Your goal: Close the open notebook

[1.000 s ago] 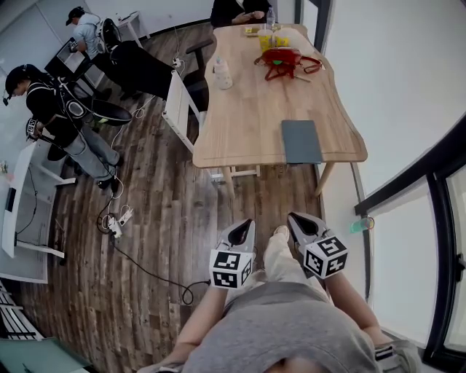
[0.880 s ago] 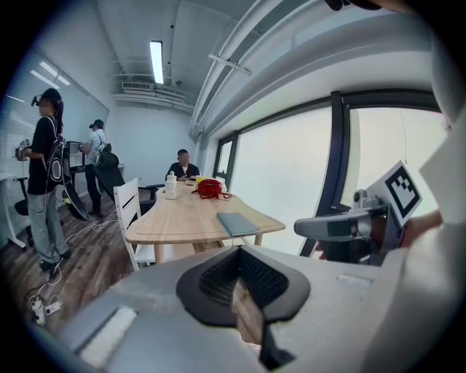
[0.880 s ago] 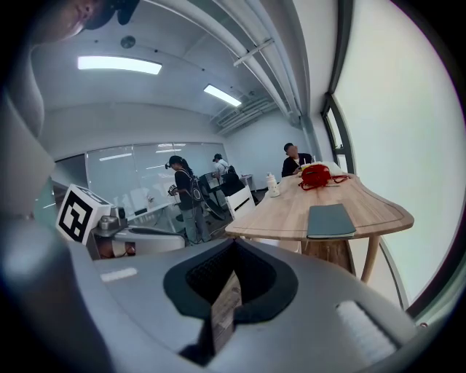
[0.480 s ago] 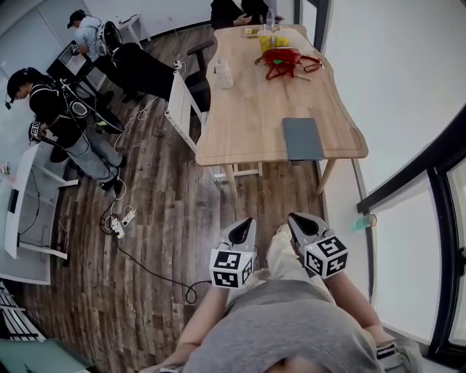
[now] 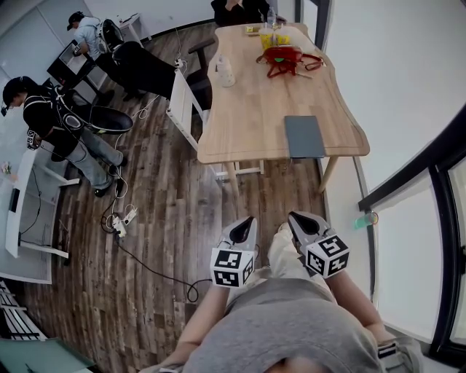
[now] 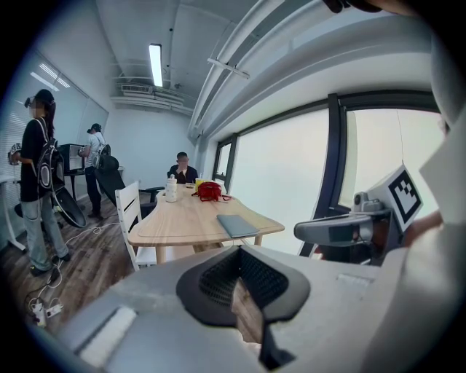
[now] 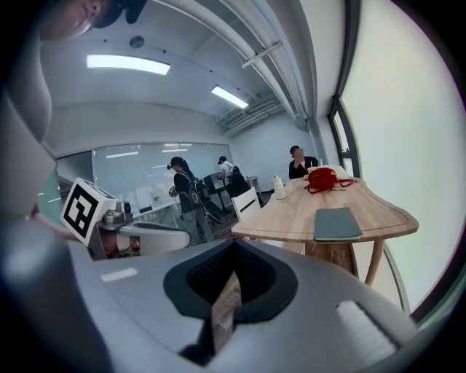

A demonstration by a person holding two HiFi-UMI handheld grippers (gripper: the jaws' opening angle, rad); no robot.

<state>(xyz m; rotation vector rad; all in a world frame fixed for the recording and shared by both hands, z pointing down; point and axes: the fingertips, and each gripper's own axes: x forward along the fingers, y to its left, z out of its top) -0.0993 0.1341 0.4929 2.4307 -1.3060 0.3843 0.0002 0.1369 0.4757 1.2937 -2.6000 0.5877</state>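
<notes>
A grey-green notebook (image 5: 304, 136) lies flat with its cover down near the near right edge of the wooden table (image 5: 247, 109). It also shows in the left gripper view as the notebook (image 6: 234, 225) and in the right gripper view as the notebook (image 7: 336, 223). Both grippers hang close to my body, well short of the table and above the floor. My left gripper (image 5: 246, 222) and right gripper (image 5: 295, 218) are side by side, jaws together and holding nothing. The left gripper (image 6: 244, 291) and the right gripper (image 7: 227, 291) show only a thin slit.
A red bag (image 5: 285, 60), a white bottle (image 5: 223, 73) and yellow items (image 5: 273, 36) sit at the table's far end, where a person (image 5: 237, 9) is seated. A white chair (image 5: 182, 102) stands left of the table. Two people (image 5: 51, 116) and floor cables (image 5: 120, 218) are at left; windows at right.
The standing person at left has shifted slightly. Both grippers stay where they were, and the notebook has not moved.
</notes>
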